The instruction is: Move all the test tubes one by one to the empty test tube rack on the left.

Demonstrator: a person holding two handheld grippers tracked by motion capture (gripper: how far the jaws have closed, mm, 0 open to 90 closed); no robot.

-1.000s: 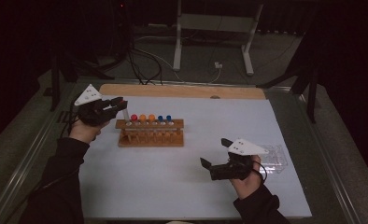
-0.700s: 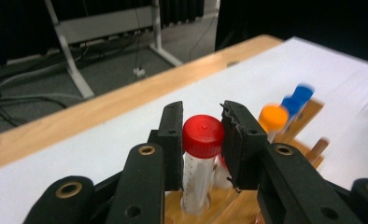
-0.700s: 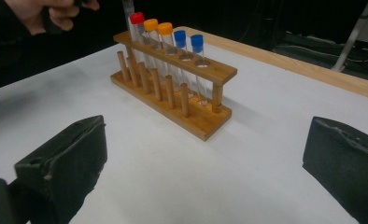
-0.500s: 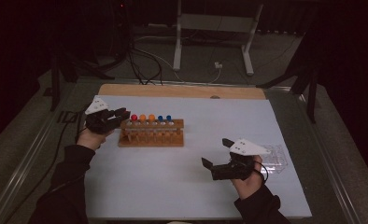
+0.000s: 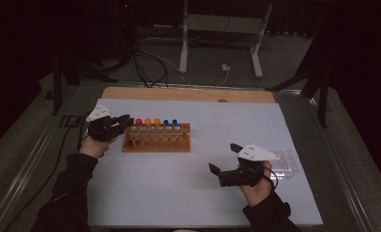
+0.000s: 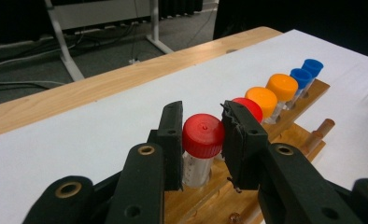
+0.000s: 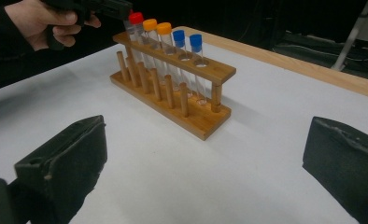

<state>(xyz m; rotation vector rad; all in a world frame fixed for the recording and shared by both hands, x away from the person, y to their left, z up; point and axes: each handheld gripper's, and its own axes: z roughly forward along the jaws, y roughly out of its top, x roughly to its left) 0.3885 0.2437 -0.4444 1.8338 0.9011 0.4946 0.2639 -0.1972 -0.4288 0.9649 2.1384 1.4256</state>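
Up close, the left gripper point(image 6: 201, 140) has its two black jaws set on either side of a red-capped tube point(image 6: 201, 149) at the near end of the wooden rack point(image 6: 285, 135); narrow gaps show between the jaw faces and the cap, so whether they have closed on it or merely bracket it cannot be told. Behind that tube the same row runs on with another red cap point(image 6: 253, 106), two orange caps point(image 6: 272, 93) and two blue caps point(image 6: 307, 72), all standing upright in the rack's holes. The right gripper point(image 7: 205, 158) holds nothing, its jaws spread wide apart over bare sheet, well apart from the rack. From above, the left gripper point(image 5: 112, 126) sits at the rack's point(image 5: 155, 141) left end and the right gripper point(image 5: 226, 164) hovers low on the right side, with a clear plastic tray point(image 5: 286, 164) just beyond the right hand point(image 5: 257, 186). The rack rests on a white sheet point(image 5: 188, 193) that covers most of a wooden tabletop point(image 5: 179, 93), whose bare strip shows along the far edge. Beyond the table the room is dark, with cables point(image 5: 150, 67) on the floor and a pale metal stand point(image 5: 217, 43). The right gripper view adds the rack's side: the lower row of pegs point(image 7: 159, 84), the clear glass of the tubes, and the left hand point(image 7: 46, 21) at the far end
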